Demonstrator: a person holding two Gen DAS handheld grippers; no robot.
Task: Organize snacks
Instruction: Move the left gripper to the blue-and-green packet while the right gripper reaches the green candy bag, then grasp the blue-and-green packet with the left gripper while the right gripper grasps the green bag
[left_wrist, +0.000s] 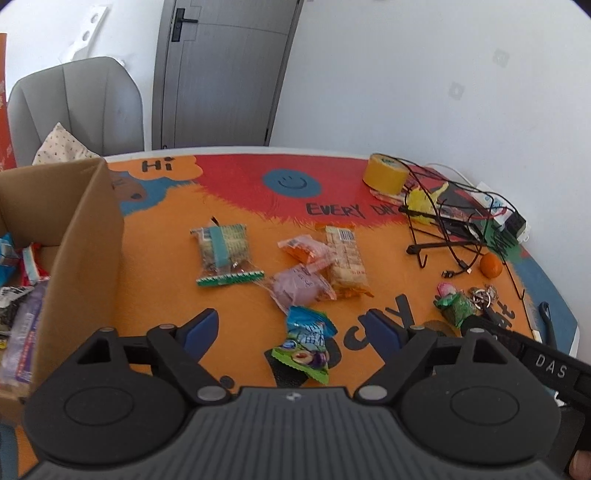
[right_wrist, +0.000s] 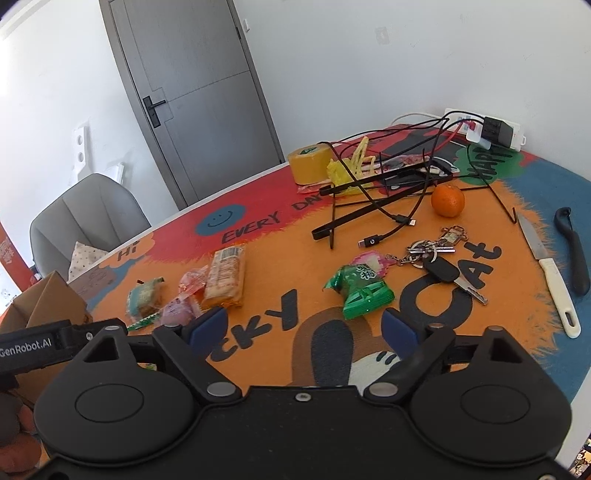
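My left gripper is open and empty, just above a blue-and-green snack packet that lies between its fingertips. Beyond it lie a purple packet, an orange packet, a long biscuit bar and a clear green-striped packet. A cardboard box with several snacks inside stands at the left. My right gripper is open and empty, just short of a green packet. The biscuit bar and purple packet lie to its left.
A yellow tape roll, a black wire stand with cables, an orange, keys, a knife and a black peeler lie on the right of the mat. A grey chair stands behind the table.
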